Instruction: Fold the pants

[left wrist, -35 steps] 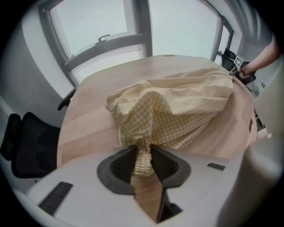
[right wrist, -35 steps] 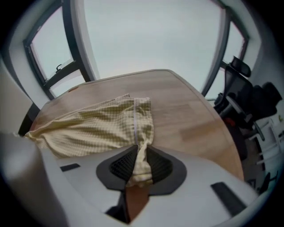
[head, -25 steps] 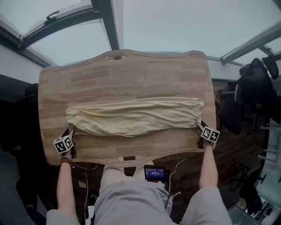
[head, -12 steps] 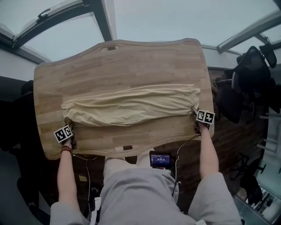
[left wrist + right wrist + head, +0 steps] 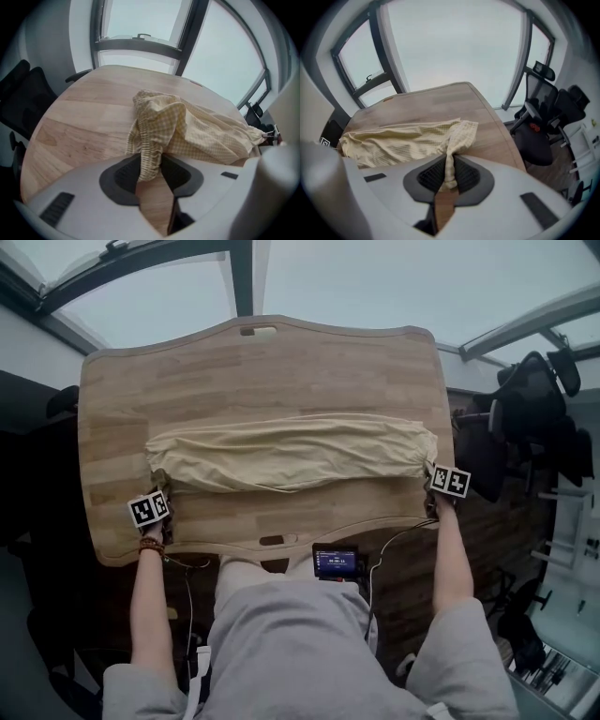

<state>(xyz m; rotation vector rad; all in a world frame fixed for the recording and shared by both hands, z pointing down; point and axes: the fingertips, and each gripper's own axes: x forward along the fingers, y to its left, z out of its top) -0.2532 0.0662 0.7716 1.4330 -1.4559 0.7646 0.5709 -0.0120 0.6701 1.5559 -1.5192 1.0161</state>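
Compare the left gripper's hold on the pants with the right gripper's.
The left gripper grips the gathered elastic waistband of the pants; the right gripper pinches a thinner fold at the other end. The left gripper's jaws stand wider apart round that bunch; the right gripper's jaws have just been closing and sit nearly together. Both clamp cloth, one at each end of the pants lying on the table.

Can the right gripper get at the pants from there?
Looks like yes: the right gripper has just been closing its jaws and now pinches the pants at their end, nothing in the way.
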